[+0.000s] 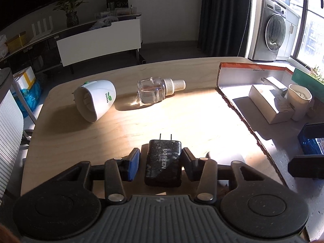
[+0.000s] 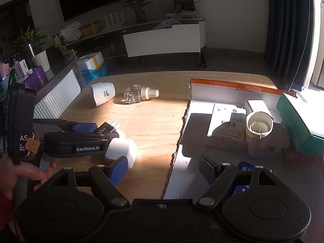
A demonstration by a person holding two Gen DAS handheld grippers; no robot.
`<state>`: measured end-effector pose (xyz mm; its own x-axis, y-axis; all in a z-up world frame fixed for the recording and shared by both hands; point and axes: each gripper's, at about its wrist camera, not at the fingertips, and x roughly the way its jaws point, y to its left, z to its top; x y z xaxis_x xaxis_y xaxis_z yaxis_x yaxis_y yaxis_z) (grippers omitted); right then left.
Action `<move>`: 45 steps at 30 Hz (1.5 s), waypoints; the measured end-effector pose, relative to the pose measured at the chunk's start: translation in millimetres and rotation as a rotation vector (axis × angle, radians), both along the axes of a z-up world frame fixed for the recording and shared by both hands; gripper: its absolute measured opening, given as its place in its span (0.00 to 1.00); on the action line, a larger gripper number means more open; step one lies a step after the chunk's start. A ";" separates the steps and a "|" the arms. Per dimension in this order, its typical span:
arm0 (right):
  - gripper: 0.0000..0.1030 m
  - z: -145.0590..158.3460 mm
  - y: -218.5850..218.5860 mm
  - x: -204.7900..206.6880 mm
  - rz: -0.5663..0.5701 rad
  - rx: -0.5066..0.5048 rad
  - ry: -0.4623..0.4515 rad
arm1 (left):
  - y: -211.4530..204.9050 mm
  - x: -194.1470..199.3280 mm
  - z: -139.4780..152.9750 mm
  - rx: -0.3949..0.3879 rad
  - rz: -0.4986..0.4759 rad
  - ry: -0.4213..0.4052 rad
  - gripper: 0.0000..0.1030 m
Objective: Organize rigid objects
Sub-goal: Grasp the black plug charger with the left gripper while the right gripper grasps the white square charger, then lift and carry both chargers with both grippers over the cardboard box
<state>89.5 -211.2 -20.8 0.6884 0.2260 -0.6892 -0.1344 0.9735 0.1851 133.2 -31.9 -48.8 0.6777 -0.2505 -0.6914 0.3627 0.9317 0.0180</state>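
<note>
Pinching the black charger [image 1: 163, 162] flat-sided between your left gripper [image 1: 161, 161] jaws, expect stiff, glossy, slippery plastic; right gripper [image 2: 164, 172] jaws spread, empty.

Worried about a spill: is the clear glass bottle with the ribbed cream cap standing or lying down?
Lying down. The clear glass bottle rests on its side on the wooden table, cap pointing sideways.

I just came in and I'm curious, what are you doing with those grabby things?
A person is tidying the wooden table. The left hand-held gripper is around a black charger lying there. The right hand-held gripper is open and empty, over the edge of the cardboard box, where a few things already sit.
</note>
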 end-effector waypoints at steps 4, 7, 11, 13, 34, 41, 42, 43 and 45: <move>0.88 -4.3 10.8 5.8 0.030 0.011 0.010 | 6.6 -6.4 -0.7 -0.032 0.030 -0.008 0.34; 0.88 -8.0 19.5 11.7 0.046 0.026 0.021 | 16.3 -9.4 1.5 -0.074 0.067 0.005 0.34; 0.88 -14.5 34.2 22.3 0.056 0.047 0.039 | 29.1 -19.0 9.4 -0.094 0.127 -0.009 0.34; 0.88 -17.8 43.2 28.6 0.049 0.052 0.055 | 34.7 -22.7 11.9 -0.094 0.163 -0.012 0.34; 0.63 -10.6 75.9 21.8 0.042 -0.065 -0.026 | 44.3 -48.2 29.2 -0.185 0.238 -0.026 0.34; 0.63 11.9 68.7 0.9 0.041 -0.060 -0.063 | 37.8 -65.1 43.4 -0.190 0.238 -0.054 0.34; 0.63 13.8 67.5 -2.2 0.040 -0.063 -0.067 | 36.1 -67.4 45.0 -0.190 0.236 -0.057 0.34; 0.63 15.6 65.1 -6.1 0.037 -0.065 -0.073 | 33.8 -70.2 46.7 -0.189 0.234 -0.061 0.34; 0.63 19.3 60.5 -11.8 0.028 -0.066 -0.078 | 30.2 -75.2 49.9 -0.196 0.229 -0.062 0.34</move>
